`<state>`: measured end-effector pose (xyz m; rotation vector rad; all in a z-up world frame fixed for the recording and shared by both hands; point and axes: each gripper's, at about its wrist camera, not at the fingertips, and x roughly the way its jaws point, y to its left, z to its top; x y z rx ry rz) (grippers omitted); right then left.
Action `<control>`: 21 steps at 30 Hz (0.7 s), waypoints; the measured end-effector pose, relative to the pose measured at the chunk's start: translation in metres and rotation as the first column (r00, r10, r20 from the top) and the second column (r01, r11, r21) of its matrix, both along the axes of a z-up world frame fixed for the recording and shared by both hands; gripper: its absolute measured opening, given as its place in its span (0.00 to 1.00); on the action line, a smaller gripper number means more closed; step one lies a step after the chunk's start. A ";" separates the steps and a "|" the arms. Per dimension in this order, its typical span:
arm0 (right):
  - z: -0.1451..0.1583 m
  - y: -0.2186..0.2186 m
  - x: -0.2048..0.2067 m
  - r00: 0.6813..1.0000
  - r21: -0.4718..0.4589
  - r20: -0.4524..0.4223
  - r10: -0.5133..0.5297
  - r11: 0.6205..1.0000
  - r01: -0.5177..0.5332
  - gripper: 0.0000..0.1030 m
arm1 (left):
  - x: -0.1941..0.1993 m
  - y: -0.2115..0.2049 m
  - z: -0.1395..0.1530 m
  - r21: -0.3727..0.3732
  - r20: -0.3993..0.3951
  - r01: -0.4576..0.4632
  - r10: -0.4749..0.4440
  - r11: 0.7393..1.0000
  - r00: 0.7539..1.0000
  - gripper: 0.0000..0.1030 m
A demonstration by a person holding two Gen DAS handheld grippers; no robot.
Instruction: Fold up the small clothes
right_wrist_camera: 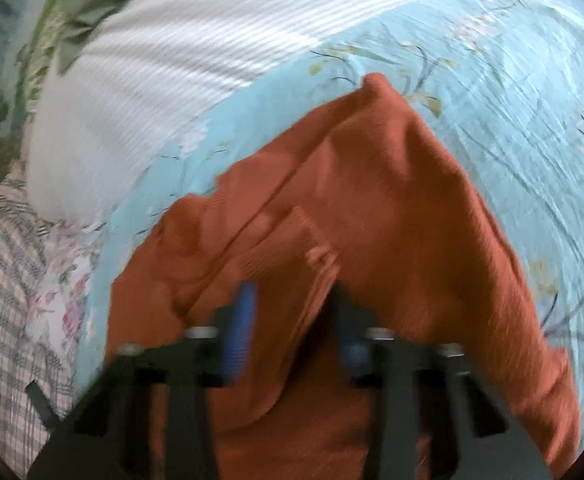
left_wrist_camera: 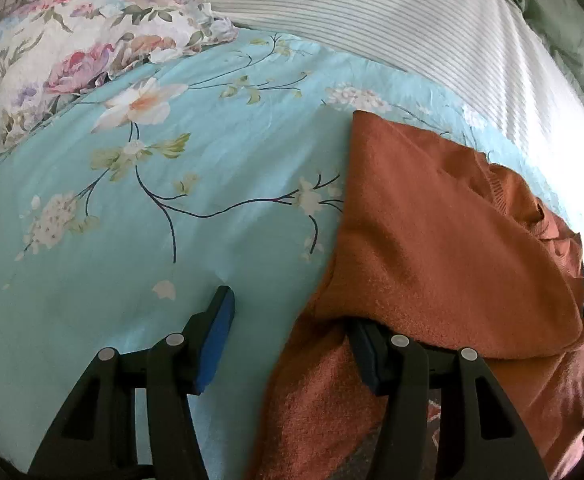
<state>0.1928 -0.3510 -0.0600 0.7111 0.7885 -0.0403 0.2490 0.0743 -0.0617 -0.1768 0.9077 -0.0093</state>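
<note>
On the turquoise floral bedsheet lies a rust-orange knitted garment, partly folded. Left gripper stands spread — one finger on bare sheet, the other under the garment's edge. Right gripper — blurred — pinches a fold of it.

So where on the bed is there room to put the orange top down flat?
The biggest bare patch is the blue flowered sheet left of the orange garment, bordered by the floral pillow at the far left and the white striped bedding beyond. The right side is crowded: the garment lies bunched there, close to the striped bedding.
</note>
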 end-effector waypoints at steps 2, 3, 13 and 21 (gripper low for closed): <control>0.012 -0.003 -0.006 0.997 0.007 0.073 0.008 1.000 -0.008 0.07 | 0.000 -0.001 0.000 0.010 0.000 0.000 0.000 1.000 1.000 0.55; 0.029 -0.005 -0.019 0.985 -0.002 0.174 -0.001 1.000 0.002 0.07 | 0.000 -0.002 -0.001 0.012 0.000 -0.001 0.001 1.000 1.000 0.55; 0.013 -0.021 -0.046 0.993 -0.055 0.104 -0.062 0.996 0.068 0.07 | 0.003 -0.007 -0.002 0.052 -0.002 -0.007 0.007 0.999 1.000 0.55; 0.029 -0.020 -0.067 0.977 -0.126 0.121 -0.174 0.974 0.189 0.11 | 0.002 -0.004 -0.003 0.042 -0.002 -0.007 0.007 0.999 1.000 0.55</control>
